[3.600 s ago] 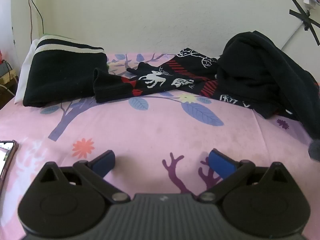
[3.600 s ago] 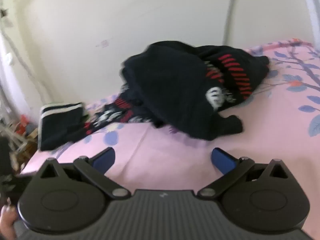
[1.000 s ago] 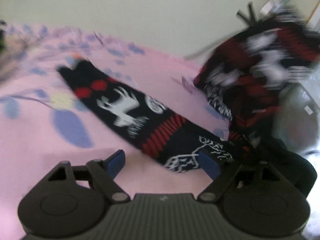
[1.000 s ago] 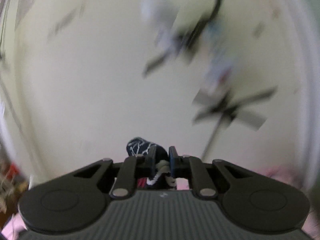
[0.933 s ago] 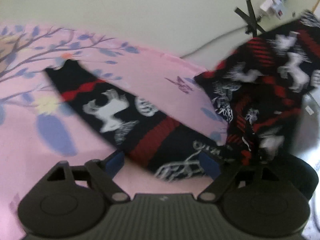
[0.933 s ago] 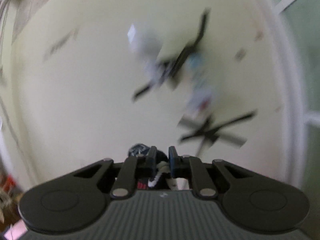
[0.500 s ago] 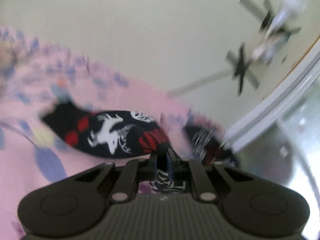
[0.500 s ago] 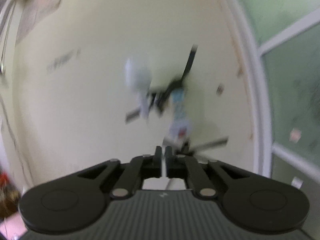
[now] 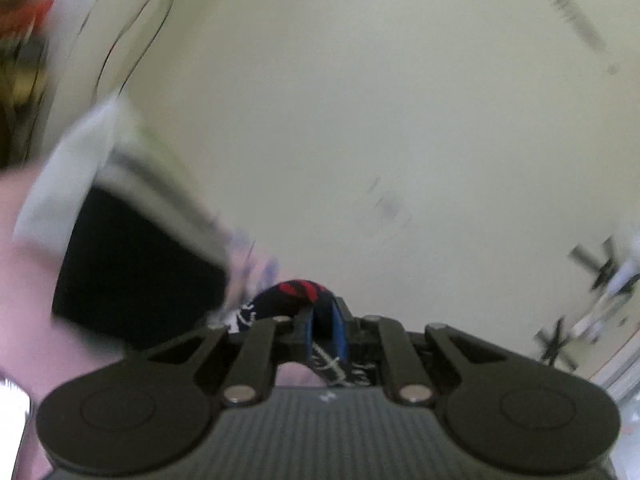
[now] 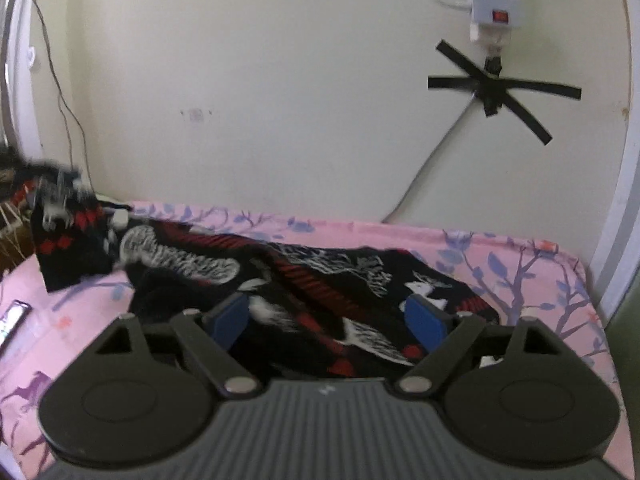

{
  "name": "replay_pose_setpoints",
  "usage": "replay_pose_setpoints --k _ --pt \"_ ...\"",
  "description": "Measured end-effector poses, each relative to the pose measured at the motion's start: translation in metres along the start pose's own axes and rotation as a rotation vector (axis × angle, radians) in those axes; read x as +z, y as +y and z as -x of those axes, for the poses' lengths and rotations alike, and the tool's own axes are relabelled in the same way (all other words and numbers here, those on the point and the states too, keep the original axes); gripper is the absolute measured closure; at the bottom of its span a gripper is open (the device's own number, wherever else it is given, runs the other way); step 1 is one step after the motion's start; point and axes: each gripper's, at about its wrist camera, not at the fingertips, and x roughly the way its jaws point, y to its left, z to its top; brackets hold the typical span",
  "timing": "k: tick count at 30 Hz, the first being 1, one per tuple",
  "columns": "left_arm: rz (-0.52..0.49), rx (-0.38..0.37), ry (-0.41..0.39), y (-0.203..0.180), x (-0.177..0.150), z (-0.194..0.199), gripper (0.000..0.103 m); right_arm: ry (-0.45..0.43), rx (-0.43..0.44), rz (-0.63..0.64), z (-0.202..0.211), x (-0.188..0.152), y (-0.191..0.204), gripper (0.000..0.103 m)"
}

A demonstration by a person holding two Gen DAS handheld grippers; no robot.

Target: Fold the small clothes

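A black knit sweater with red and white patterns (image 10: 320,280) lies spread across the pink bed. My right gripper (image 10: 328,316) is open just above its near edge, holding nothing. My left gripper (image 9: 322,326) is shut on a bunched part of the same sweater (image 9: 288,300), lifted off the bed; this raised end shows at the left of the right wrist view (image 10: 68,232). The left wrist view is blurred by motion.
A folded black garment with white stripes (image 9: 132,248) sits at the bed's left end. A phone (image 10: 14,316) lies near the bed's left edge. The pink floral sheet (image 10: 532,264) meets the wall behind; a power strip and taped cable (image 10: 492,40) hang there.
My right gripper has opened and let go of the sweater, which now lies on the bed. My left gripper stays shut on it and has swung left towards the folded garment.
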Motion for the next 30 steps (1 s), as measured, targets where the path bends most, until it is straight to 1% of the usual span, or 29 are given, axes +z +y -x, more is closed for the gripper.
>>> replay_pose_setpoints --k 2,3,5,6,7,8,9,10,11,12,14,15,16,17,18,20,21,22,23,24,25,26,27,28,30 --pt "-0.011 -0.001 0.095 0.003 -0.021 -0.017 0.092 0.005 -0.031 0.008 -0.015 0.001 -0.004 0.022" --pt "-0.016 -0.024 0.15 0.001 -0.034 -0.025 0.092 0.007 -0.049 0.004 -0.021 0.002 -0.007 0.021" --pt "-0.056 -0.112 0.247 -0.013 -0.052 -0.035 0.092 0.021 -0.077 -0.018 -0.039 0.007 -0.018 0.021" --pt "-0.097 -0.142 0.264 -0.027 -0.056 -0.037 0.091 0.025 -0.086 -0.031 -0.044 0.009 -0.023 0.021" --pt "-0.16 -0.15 0.256 -0.046 -0.061 -0.037 0.089 0.032 -0.097 -0.051 -0.054 0.012 -0.03 0.021" --pt "-0.228 -0.149 0.232 -0.066 -0.066 -0.037 0.084 0.041 -0.089 -0.072 -0.061 0.014 -0.039 0.021" --pt "-0.299 -0.146 0.198 -0.086 -0.069 -0.038 0.072 0.052 -0.062 -0.097 -0.069 0.015 -0.05 0.021" --pt "-0.355 -0.138 0.17 -0.102 -0.071 -0.043 0.065 0.057 -0.018 -0.129 -0.072 0.014 -0.054 0.021" --pt "-0.404 -0.126 0.162 -0.115 -0.074 -0.053 0.053 0.058 0.034 -0.146 -0.067 0.012 -0.052 0.021" --pt "-0.444 -0.111 0.183 -0.125 -0.08 -0.065 0.052 0.057 0.081 -0.147 -0.065 0.008 -0.052 0.021" --pt "-0.474 -0.105 0.274 -0.136 -0.094 -0.089 0.052 0.047 0.194 -0.144 -0.051 -0.003 -0.043 0.02" --pt "-0.487 -0.122 0.316 -0.139 -0.105 -0.096 0.052 0.042 0.242 -0.139 -0.041 -0.01 -0.037 0.019" --pt "-0.506 -0.141 0.341 -0.139 -0.117 -0.095 0.051 0.033 0.284 -0.123 -0.03 -0.017 -0.03 0.018" --pt "-0.533 -0.155 0.358 -0.139 -0.129 -0.096 0.047 0.027 0.314 -0.1 -0.019 -0.026 -0.024 0.018" --pt "-0.559 -0.165 0.371 -0.139 -0.14 -0.095 0.044 0.028 0.33 -0.08 -0.01 -0.035 -0.019 0.018" --pt "-0.595 -0.184 0.389 -0.138 -0.16 -0.092 0.043 0.052 0.332 -0.052 -0.001 -0.053 -0.01 0.018" --pt "-0.606 -0.194 0.402 -0.141 -0.169 -0.096 0.043 0.08 0.312 -0.049 -0.003 -0.06 -0.007 0.018" --pt "-0.606 -0.199 0.415 -0.139 -0.171 -0.096 0.043 0.112 0.282 -0.051 -0.01 -0.067 -0.002 0.018" --pt "-0.601 -0.196 0.43 -0.142 -0.178 -0.101 0.047 0.143 0.26 -0.06 -0.018 -0.072 0.001 0.021" --pt "-0.597 -0.196 0.442 -0.14 -0.182 -0.102 0.057 0.174 0.256 -0.073 -0.028 -0.077 0.005 0.035" --pt "-0.596 -0.198 0.459 -0.14 -0.185 -0.106 0.069 0.209 0.262 -0.088 -0.037 -0.081 0.008 0.07" --pt "-0.593 -0.196 0.493 -0.14 -0.189 -0.111 0.087 0.202 0.244 -0.098 -0.038 -0.082 0.012 0.072" --pt "-0.573 -0.19 0.52 -0.14 -0.187 -0.114 0.088 0.202 0.25 -0.097 -0.034 -0.078 0.013 0.09" --pt "-0.561 -0.201 0.517 -0.137 -0.18 -0.108 0.088 0.189 0.296 -0.103 -0.024 -0.073 0.014 0.093" --pt "-0.568 -0.267 0.47 -0.14 -0.158 -0.079 0.089 0.135 0.442 -0.097 0.011 -0.063 0.017 0.094"
